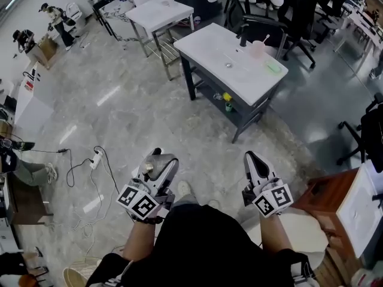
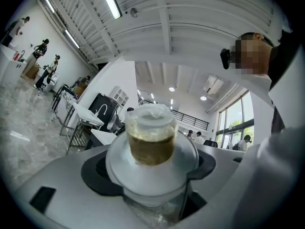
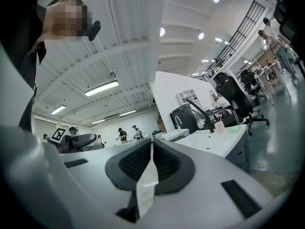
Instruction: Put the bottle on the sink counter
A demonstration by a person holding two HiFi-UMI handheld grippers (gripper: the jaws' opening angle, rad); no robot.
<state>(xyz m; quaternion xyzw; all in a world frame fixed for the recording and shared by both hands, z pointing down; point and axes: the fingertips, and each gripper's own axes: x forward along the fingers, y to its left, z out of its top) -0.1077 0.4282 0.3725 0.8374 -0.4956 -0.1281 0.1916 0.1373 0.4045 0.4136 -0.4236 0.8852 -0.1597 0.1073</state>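
Note:
My left gripper (image 1: 159,161) is shut on a clear plastic bottle (image 1: 153,166) and holds it low in front of the person's body. In the left gripper view the bottle (image 2: 151,142) stands up between the dark pads (image 2: 97,173), with brownish liquid inside and a wide white collar round it. My right gripper (image 1: 254,162) hangs beside it, shut and empty, and its ribbed pads (image 3: 136,162) meet along a thin seam. The white sink counter (image 1: 210,49) stands several steps ahead on a dark frame, carrying a black faucet (image 1: 242,34) and a pink cup (image 1: 257,48).
A second white table with a faucet (image 1: 160,11) stands behind the counter. Office chairs (image 1: 299,11) crowd the back right. A power strip with cables (image 1: 94,159) lies on the floor at the left. A wooden stand (image 1: 326,193) is close on my right.

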